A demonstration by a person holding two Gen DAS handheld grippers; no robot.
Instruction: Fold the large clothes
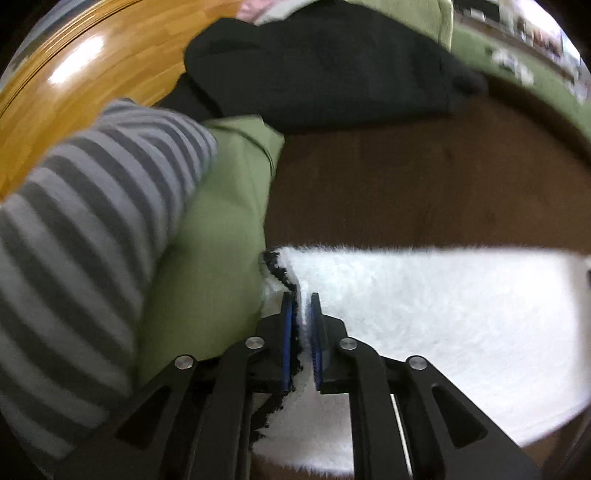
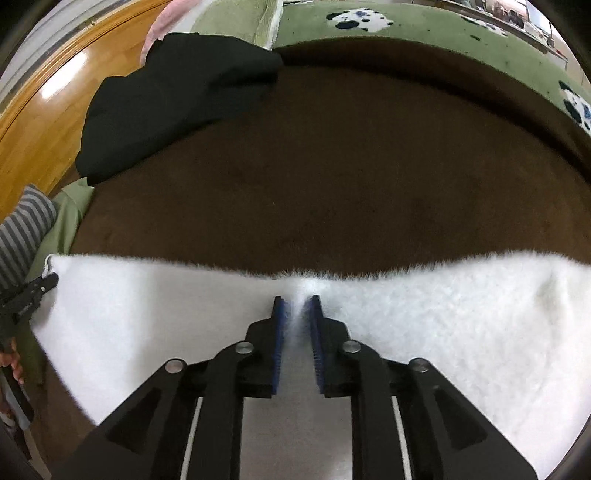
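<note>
A white fluffy garment [image 1: 424,314] lies spread across a brown surface [image 1: 424,177]; its corner has a ragged black trim [image 1: 275,269]. My left gripper [image 1: 301,299] is shut on that corner, with a fold of white pile squeezed between the blue pads. In the right wrist view the same garment [image 2: 443,314] stretches from side to side. My right gripper [image 2: 296,301] pinches a raised ridge of its far edge near the middle. The left gripper [image 2: 51,278] shows at the garment's left end, with a hand [image 2: 11,358] behind it.
A black garment [image 2: 177,99] lies crumpled at the brown surface's [image 2: 332,166] far left. A grey striped cloth [image 1: 81,221] and a light green cloth [image 1: 218,221] lie left of the white garment. Wooden floor [image 2: 44,122] is at the left, a green patterned rug [image 2: 424,33] beyond.
</note>
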